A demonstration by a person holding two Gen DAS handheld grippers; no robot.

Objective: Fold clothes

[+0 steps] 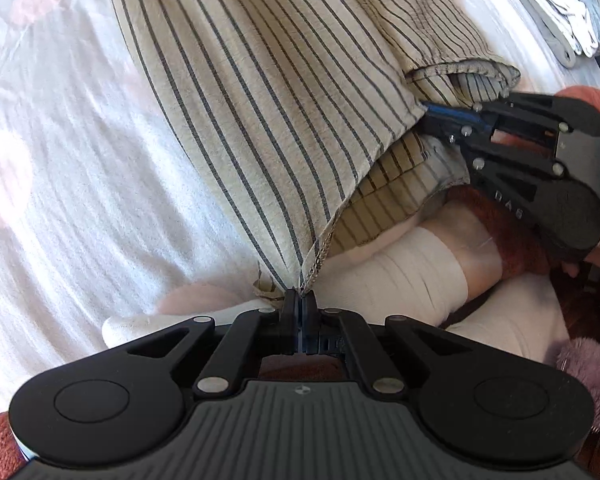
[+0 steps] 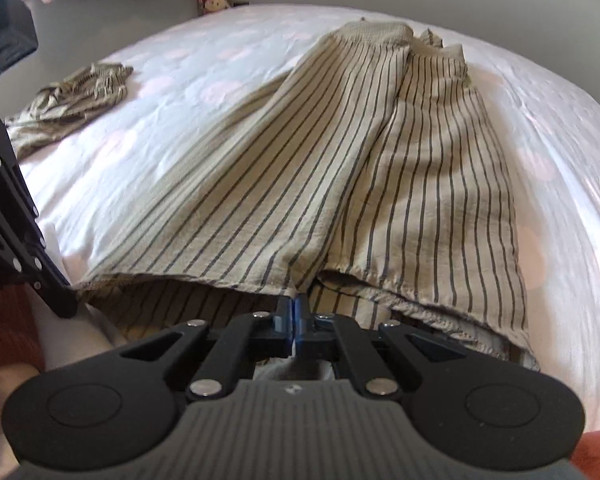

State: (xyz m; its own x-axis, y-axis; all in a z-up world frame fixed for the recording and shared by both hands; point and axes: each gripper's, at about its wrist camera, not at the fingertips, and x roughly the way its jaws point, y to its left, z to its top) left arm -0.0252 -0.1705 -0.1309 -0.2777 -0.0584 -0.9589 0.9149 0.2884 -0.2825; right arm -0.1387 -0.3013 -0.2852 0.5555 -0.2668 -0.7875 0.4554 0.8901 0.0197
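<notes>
Along the bed's near edge, both grippers (image 1: pixel 299 294) (image 2: pixel 296 300) pinch the striped garment's (image 2: pixel 300 184) hem.

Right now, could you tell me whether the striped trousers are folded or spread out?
Spread: the striped trousers lie full length on the bed, hem pinched by both hand-held grippers.

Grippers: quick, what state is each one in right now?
Left gripper: closed, pinching a hem corner of the striped garment.
Right gripper: closed on the same garment's hem edge.

Striped trousers (image 2: pixel 340 168): crinkly matt cloth; bedsheet (image 2: pixel 160 128): soft matt cotton-like.
</notes>
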